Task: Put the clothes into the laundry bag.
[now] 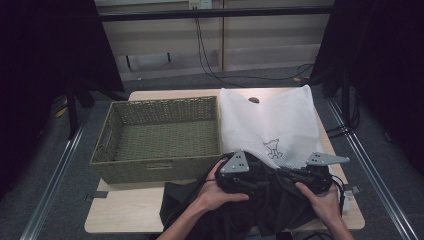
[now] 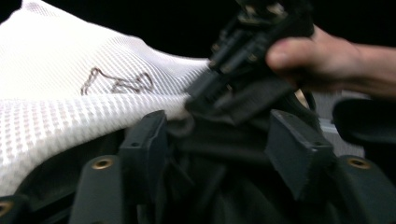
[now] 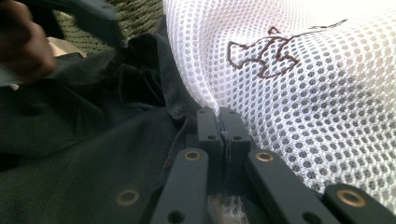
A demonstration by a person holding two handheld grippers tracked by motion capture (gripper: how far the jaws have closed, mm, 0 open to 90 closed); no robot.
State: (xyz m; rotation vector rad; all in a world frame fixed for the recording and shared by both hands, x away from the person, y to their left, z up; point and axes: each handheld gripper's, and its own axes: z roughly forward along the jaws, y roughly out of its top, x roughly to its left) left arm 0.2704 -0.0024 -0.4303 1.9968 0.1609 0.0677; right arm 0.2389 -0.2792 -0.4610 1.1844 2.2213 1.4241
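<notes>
A white mesh bag (image 1: 270, 120) with a small stitched dog outline lies on the right of the table. A black garment (image 1: 272, 207) is bunched at the bag's near edge. My left gripper (image 2: 217, 135) stands open, its jaws wide apart over the dark folds (image 2: 210, 186) without pressing them. In the high view the left gripper (image 1: 257, 176) sits under a hand at the garment's top. My right gripper (image 3: 219, 116) is shut on the mesh bag's edge (image 3: 280, 116), where it meets the black garment (image 3: 84, 154). The right gripper (image 1: 292, 175) is close beside the left one.
A green woven basket (image 1: 150, 167) stands on the left half of the wooden table (image 1: 125, 215), touching the bag's side. Dark curtains hang on both sides, cables run over the floor behind, and metal rails flank the table.
</notes>
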